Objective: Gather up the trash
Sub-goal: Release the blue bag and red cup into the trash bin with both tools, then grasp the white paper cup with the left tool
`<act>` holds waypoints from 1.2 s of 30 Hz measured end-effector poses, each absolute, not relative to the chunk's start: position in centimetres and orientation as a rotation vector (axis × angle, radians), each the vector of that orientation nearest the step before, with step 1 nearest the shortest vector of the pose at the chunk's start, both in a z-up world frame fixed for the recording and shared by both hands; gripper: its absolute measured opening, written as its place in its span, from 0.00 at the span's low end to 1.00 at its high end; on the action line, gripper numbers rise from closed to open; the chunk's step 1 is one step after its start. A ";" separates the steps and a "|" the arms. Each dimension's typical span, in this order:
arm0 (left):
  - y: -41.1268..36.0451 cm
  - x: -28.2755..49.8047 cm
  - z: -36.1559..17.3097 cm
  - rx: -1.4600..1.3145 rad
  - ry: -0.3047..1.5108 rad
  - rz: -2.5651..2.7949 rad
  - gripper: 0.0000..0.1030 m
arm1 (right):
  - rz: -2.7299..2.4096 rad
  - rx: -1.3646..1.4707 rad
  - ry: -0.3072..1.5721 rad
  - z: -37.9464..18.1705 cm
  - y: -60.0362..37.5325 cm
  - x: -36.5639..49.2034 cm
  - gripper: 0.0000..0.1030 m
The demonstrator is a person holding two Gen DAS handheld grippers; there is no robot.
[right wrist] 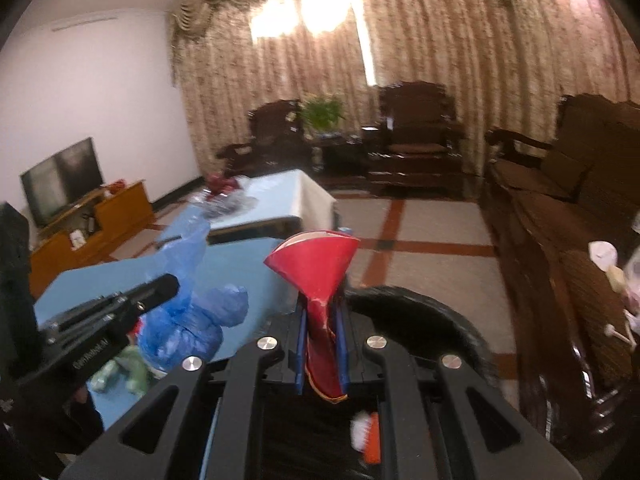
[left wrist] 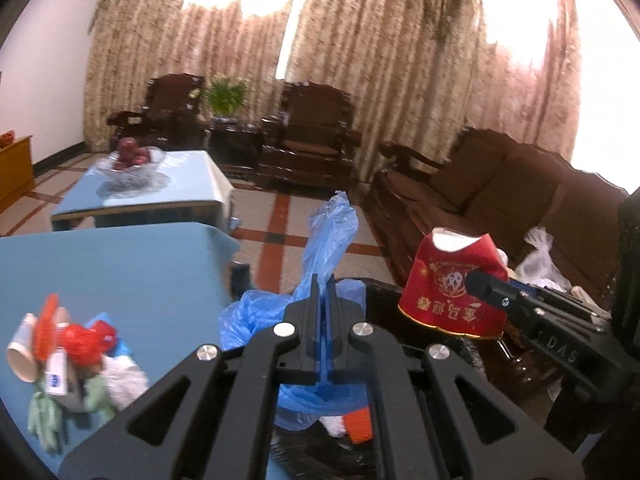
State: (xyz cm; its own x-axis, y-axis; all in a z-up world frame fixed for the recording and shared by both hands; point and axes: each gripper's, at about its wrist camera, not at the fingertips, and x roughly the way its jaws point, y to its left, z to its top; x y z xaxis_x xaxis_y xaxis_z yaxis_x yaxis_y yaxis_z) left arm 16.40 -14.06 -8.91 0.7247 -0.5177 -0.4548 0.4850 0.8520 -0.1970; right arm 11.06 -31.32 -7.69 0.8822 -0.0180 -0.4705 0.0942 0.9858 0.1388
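Blue plastic bag (left wrist: 320, 240) pinched flat in the left claw (left wrist: 323, 280), jaws fully shut on it; right claw (right wrist: 323, 312) clamped narrow on a red paper cup (right wrist: 316, 268), crushed at the grip; both hang over the black bin (right wrist: 440, 308), which already has scraps inside, so a drop looks next, judging by position; more trash (left wrist: 68, 344) sits piled on the blue surface (left wrist: 140, 264) just beside the bin, likely staged for later grabs.
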 end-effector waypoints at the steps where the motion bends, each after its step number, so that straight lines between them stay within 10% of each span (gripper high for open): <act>1: -14.9 16.5 -9.3 -0.061 0.530 -0.567 0.01 | -0.075 0.155 0.497 -8.1 -31.9 11.0 0.12; 9: -18.4 17.3 -11.4 -0.031 0.592 -0.638 0.07 | -0.167 0.182 0.566 -11.0 -35.8 10.8 0.29; 13: -17.8 17.2 -11.6 -0.035 0.586 -0.623 0.48 | -0.211 0.204 0.569 -11.7 -36.7 10.3 0.57; 15: -17.4 17.0 -11.5 -0.041 0.579 -0.606 0.58 | -0.238 0.208 0.560 -11.8 -37.1 9.9 0.82; 18: -15.9 16.9 -10.9 -0.049 0.568 -0.579 0.71 | -0.255 0.223 0.513 -11.0 -36.9 9.3 0.95; 36: 1.3 14.5 -8.4 -0.028 0.458 -0.174 0.83 | -0.016 0.168 0.463 -8.8 -24.1 13.7 0.95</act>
